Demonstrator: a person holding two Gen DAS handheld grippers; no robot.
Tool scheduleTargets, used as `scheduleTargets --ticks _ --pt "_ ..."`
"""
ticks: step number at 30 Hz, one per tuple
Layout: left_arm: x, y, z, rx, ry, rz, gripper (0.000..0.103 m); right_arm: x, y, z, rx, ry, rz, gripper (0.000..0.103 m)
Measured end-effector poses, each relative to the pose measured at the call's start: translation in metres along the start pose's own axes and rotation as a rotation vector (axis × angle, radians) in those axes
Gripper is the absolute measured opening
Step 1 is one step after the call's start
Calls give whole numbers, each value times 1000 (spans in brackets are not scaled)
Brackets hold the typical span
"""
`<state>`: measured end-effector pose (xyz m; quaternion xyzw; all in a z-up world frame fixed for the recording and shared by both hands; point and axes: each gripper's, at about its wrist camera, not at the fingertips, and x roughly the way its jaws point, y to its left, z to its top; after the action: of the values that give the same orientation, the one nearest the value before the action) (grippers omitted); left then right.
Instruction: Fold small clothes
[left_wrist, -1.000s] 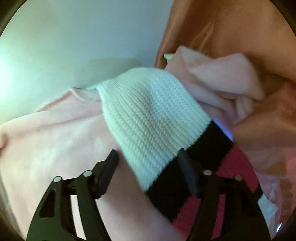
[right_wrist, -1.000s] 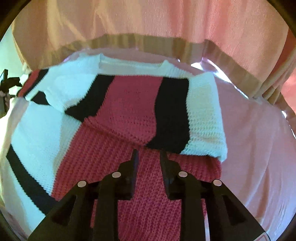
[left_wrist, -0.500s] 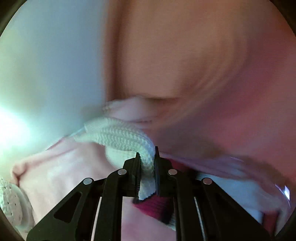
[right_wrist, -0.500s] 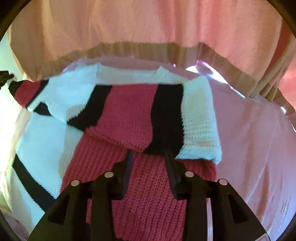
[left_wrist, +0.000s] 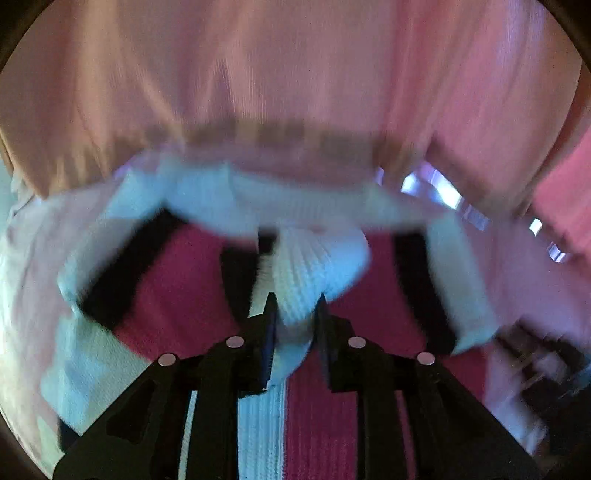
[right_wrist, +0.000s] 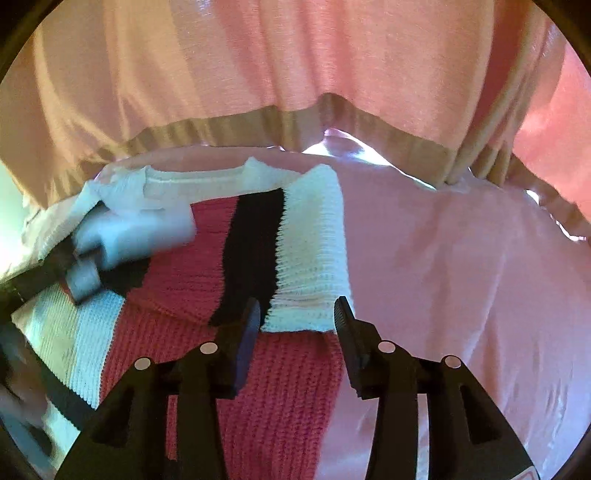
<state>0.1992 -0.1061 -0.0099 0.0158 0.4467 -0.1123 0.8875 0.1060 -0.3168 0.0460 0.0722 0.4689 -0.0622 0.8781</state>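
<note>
Your left gripper pinches a bunched white fold of the striped knit sweater; its jaws have eased slightly apart in the last moment, but the pads remain against the knit, which bulges out beyond the tips. Your right gripper has jaws spread and just been widening; red knit lies beneath them, and the folded white edge sits just past the tips, between them but not pressed. Beyond, the sweater lies spread on pink cloth, its left sleeve blurred. Farthest off hangs a pink curtain with a tan hem.
</note>
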Motion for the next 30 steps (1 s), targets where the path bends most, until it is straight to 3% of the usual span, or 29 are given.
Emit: scheduleTargets --ticks 3,5,7,11,13,16,18,21,24,28,30 --pt "-14 19 -13 -3 -22 30 24 -4 -8 3 20 -7 21 46" --pt "-41 41 -27 -34 -60 39 51 -6 -11 4 40 -7 57 49" --pt "-55 59 -32 -101 -92 55 59 -5 -9 7 63 -2 113 50" --pt "-58 100 -19 -216 -92 16 59 5 15 9 55 34 212 50" --pt "-64 119 -14 -261 -112 39 59 10 36 9 36 68 271 50" --pt "-64 139 -7 -325 -118 32 60 10 73 12 -48 49 248 54" --pt "-63 151 -4 -359 -121 33 60 13 96 13 -83 40 228 65" --pt "-59 168 -3 -377 -103 59 60 32 118 14 -114 57 98 65" --pt "-55 184 -4 -405 -79 54 60 43 111 6 -96 47 -57 65" --pt "-55 210 -4 -456 -72 35 60 37 67 -5 70 64 19 65" --pt "-48 220 -5 -491 -42 -26 60 40 52 -6 98 88 31 65"
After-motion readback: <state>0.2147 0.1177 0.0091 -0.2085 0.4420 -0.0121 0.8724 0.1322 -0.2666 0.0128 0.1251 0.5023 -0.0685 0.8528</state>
